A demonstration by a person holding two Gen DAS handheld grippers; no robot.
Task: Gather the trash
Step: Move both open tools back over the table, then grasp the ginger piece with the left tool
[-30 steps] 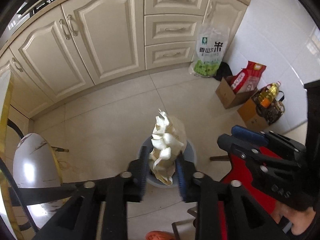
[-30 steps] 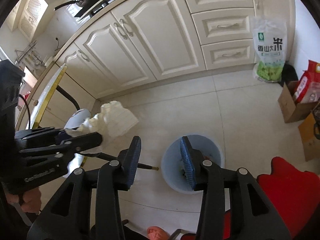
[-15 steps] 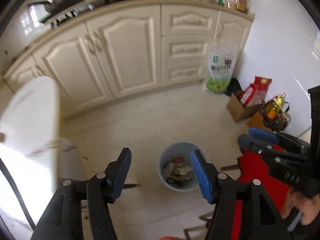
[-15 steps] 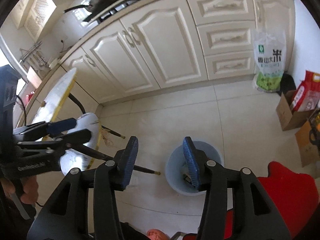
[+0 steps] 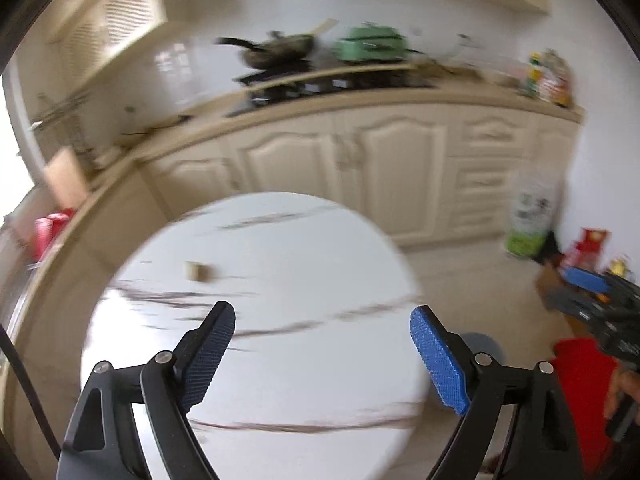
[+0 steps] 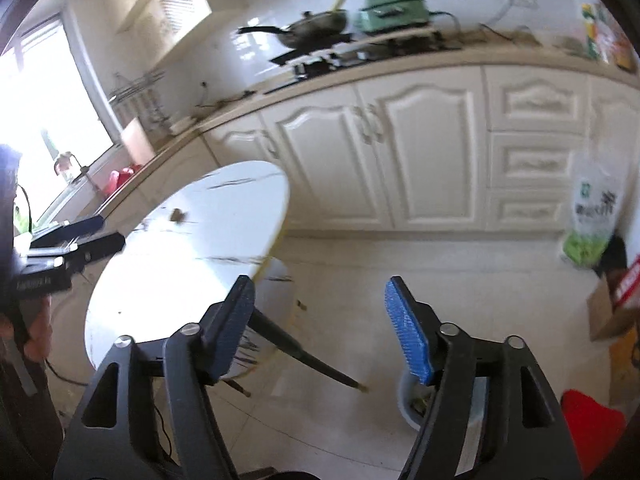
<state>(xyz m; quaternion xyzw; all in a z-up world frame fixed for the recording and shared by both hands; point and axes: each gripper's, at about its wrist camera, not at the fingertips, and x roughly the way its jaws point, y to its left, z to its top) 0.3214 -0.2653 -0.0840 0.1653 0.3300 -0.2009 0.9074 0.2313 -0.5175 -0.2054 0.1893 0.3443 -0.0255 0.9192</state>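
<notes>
Cream panelled cabinets [image 6: 400,152] back a round white marble-look table [image 5: 280,280] where a small tan scrap [image 5: 197,271] lies at about ten o'clock, while the left gripper [image 5: 322,354] and right gripper [image 6: 320,328], tilted downward, have just been opening, nothing between their blue ribbed pads, the pale blue bin [image 6: 412,404] below the right one.

Left view motion-blurred; small scrap [image 5: 197,271] on table [image 5: 304,380] unidentifiable; bin [image 6: 412,404] mostly hidden behind right tool [image 6: 320,328].

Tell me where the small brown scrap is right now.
The small brown scrap lies on the round white marble-patterned table, toward its far left part, ahead of the open left gripper.
</notes>
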